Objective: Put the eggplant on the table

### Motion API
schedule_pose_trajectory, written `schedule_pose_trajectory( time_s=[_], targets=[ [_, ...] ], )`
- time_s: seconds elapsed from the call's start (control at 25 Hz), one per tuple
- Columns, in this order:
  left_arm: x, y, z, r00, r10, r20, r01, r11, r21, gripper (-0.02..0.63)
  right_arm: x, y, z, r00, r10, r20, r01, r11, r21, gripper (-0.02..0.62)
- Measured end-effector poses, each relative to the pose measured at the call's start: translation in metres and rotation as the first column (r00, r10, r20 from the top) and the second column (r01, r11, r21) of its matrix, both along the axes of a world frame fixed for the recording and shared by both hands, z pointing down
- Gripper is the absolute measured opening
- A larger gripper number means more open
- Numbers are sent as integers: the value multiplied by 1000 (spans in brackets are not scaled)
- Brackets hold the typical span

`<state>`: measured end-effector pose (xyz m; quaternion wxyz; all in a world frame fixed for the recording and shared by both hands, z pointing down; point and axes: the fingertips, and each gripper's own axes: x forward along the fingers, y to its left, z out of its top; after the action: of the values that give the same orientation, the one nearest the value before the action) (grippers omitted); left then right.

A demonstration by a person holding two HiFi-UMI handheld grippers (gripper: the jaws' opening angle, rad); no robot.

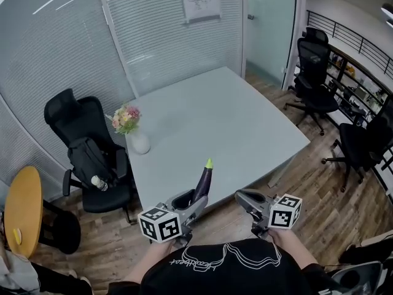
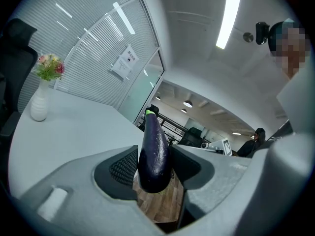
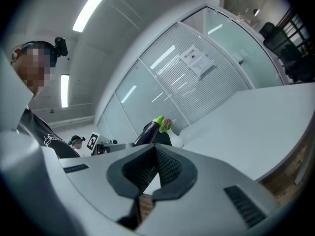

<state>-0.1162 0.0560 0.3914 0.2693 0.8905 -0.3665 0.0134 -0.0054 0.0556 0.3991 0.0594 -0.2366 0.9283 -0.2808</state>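
Eggplant (image 2: 153,151) sits upright, clamped in the left gripper (image 1: 191,201) near the bench (image 1: 233,121) edge. Right gripper (image 3: 155,156) is pinched closed on nothing.

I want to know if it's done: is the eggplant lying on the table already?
No, the eggplant is held upright in the jaws of the left gripper, in the air near the edge of the table.

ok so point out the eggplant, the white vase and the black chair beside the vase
eggplant (image 1: 204,185): head view, middle of its purple body
white vase (image 1: 139,144): head view, its round belly
black chair (image 1: 69,112): head view, its backrest
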Motion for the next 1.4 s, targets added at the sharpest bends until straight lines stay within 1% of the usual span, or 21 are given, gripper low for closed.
schedule_pose_trajectory(
  time_s=[0.16,0.48,0.8,1.08,1.28,1.4],
  targets=[
    [-1,-14,0,1000,-3,10,3,1000,7,216,1,-11,-1,999,11,33,-11,1000,7,8],
    [9,-39,-6,999,-7,34,7,1000,15,216,16,-34,-1,999,21,47,-21,1000,-6,8],
    [20,-83,5,999,-10,47,11,1000,-22,216,21,-81,4,999,6,53,-4,999,-33,8],
    [27,-129,26,999,-27,46,30,997,-77,216,32,-126,11,1000,3,23,-2,998,-59,8],
    [26,-160,43,994,-43,103,52,995,-88,216,38,-156,14,1000,5,17,-4,997,-71,8],
    [28,-175,56,991,-48,123,61,993,-102,216,43,-169,20,1000,6,9,-6,996,-84,8]
  ],
)
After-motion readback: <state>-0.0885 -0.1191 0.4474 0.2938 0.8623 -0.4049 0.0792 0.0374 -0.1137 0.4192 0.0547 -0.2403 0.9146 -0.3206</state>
